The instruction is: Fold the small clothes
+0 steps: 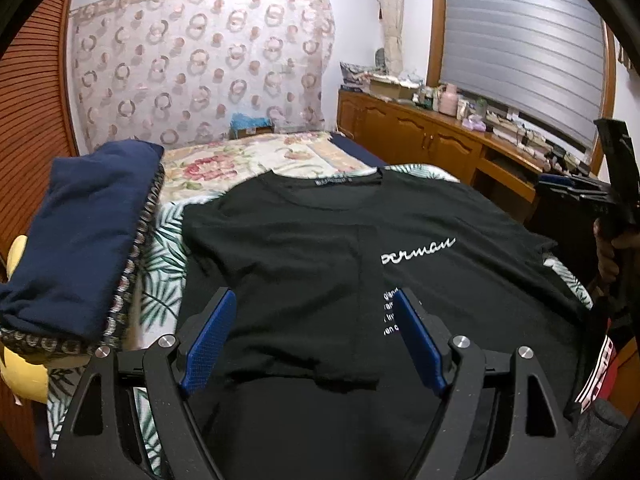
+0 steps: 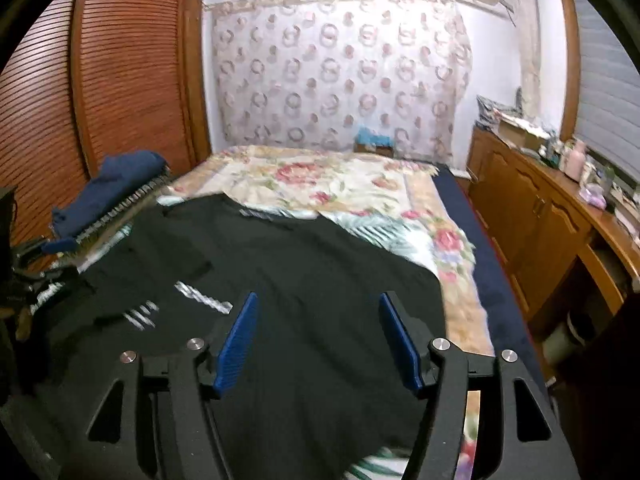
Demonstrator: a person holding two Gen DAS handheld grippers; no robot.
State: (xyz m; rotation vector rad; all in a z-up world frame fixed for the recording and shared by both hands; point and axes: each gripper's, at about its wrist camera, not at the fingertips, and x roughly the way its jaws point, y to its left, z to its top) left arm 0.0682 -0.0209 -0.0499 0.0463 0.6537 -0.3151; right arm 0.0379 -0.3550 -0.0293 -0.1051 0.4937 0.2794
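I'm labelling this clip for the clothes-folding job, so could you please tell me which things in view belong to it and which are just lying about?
Part of the job:
- black T-shirt, spread on the bed, one side folded in
- left gripper, open above it
- right gripper, open above it

Just lying about:
- navy folded cloth
- floral bedspread
- wooden cabinet with clutter
- yellow object

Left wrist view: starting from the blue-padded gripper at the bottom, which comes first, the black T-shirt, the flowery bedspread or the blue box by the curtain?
From the left gripper:
1. Black T-shirt, spread flat right beneath and ahead of the open fingers.
2. Floral bedspread, beyond the shirt's collar, mid-bed.
3. Blue box, at the bed's far end against the patterned curtain.
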